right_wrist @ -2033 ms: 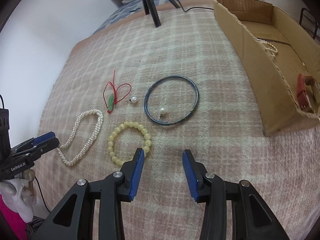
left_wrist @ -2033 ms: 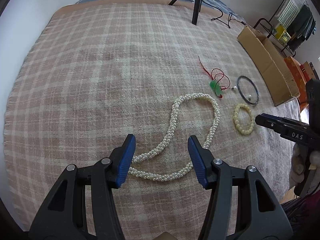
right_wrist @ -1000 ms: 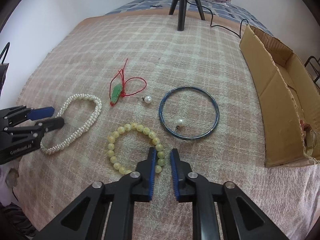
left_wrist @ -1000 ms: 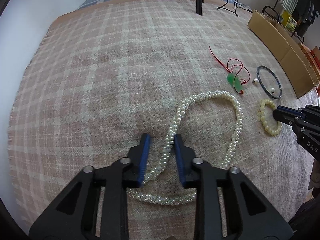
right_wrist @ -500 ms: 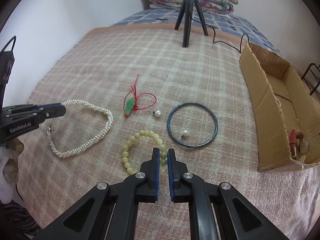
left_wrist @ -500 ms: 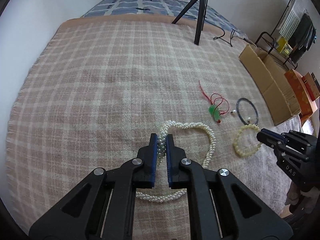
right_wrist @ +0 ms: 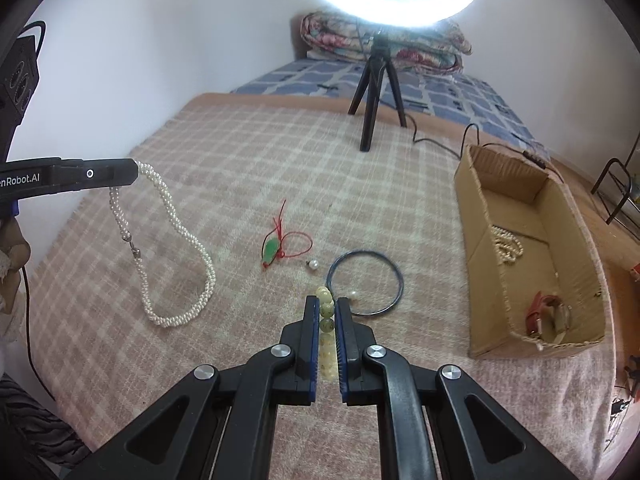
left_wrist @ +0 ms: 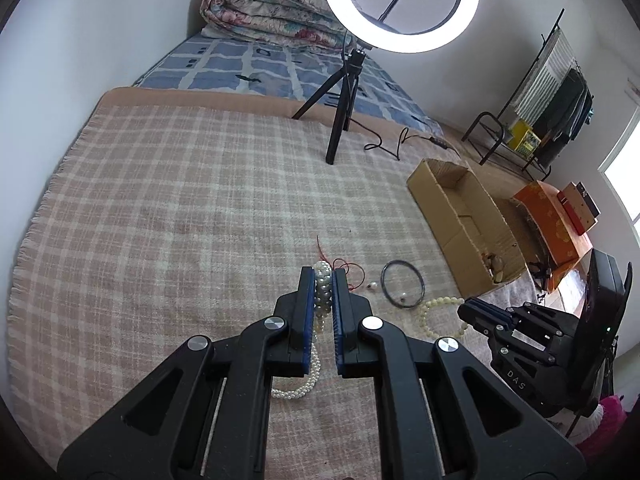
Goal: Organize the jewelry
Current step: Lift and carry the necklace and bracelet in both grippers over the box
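Note:
My left gripper (left_wrist: 323, 276) is shut on a white pearl necklace (left_wrist: 323, 292) and holds it up off the plaid blanket. In the right wrist view the necklace (right_wrist: 176, 216) hangs from the left gripper (right_wrist: 134, 172), its lower loop resting on the blanket. My right gripper (right_wrist: 327, 306) is shut on a yellow bead bracelet (right_wrist: 326, 312), lifted. In the left wrist view the bracelet (left_wrist: 438, 308) hangs from the right gripper (left_wrist: 466, 312). A cardboard box (right_wrist: 472, 248) stands at the right, holding a pearl string (right_wrist: 506, 246) and a red-strap watch (right_wrist: 548, 316).
On the blanket lie a green pendant on red cord (right_wrist: 274, 250), a dark blue bangle (right_wrist: 364, 284) and a loose pearl earring (right_wrist: 313, 265). A ring light on a black tripod (right_wrist: 374, 100) stands at the back, its cable (right_wrist: 440, 144) trailing toward the box. A folded quilt (left_wrist: 272, 16) lies beyond.
Both grippers have closed, the left on the pearl necklace and the right on the yellow bracelet. Both have since lifted their pieces off the blanket.

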Demonstrator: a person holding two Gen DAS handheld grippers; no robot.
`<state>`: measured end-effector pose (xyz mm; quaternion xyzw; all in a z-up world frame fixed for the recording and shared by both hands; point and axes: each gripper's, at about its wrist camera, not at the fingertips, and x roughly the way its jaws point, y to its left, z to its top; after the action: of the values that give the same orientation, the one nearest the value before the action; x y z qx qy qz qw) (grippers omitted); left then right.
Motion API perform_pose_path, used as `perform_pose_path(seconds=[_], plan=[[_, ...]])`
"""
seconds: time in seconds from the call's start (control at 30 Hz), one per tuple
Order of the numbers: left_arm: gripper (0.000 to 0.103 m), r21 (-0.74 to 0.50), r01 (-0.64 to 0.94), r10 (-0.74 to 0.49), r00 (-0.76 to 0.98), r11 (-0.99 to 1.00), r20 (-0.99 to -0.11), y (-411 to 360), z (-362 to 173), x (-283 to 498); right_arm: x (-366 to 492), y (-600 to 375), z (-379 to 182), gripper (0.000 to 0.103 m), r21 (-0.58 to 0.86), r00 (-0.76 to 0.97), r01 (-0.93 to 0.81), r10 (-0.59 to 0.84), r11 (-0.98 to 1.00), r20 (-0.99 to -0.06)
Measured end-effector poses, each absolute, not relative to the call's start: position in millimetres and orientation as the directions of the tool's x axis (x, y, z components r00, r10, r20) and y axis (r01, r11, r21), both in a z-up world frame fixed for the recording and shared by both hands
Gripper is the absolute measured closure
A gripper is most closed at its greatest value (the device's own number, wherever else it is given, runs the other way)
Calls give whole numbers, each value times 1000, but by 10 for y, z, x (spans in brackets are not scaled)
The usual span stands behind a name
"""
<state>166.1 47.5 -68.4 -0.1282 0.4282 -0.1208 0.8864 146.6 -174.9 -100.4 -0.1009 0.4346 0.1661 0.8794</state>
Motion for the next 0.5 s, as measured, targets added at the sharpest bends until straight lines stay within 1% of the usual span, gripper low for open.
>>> perform_pose_path(seconds=[0.23, 0.5], plan=[[97, -364, 113, -349, 634, 925, -690, 441, -493, 1702, 1430, -2011, -736, 98, -35, 628, -340, 200, 940, -752], [97, -371, 147, -372, 652, 917, -661, 249, -321, 1728, 1452, -2375, -513, 98, -17, 681, -275, 182, 961, -709]])
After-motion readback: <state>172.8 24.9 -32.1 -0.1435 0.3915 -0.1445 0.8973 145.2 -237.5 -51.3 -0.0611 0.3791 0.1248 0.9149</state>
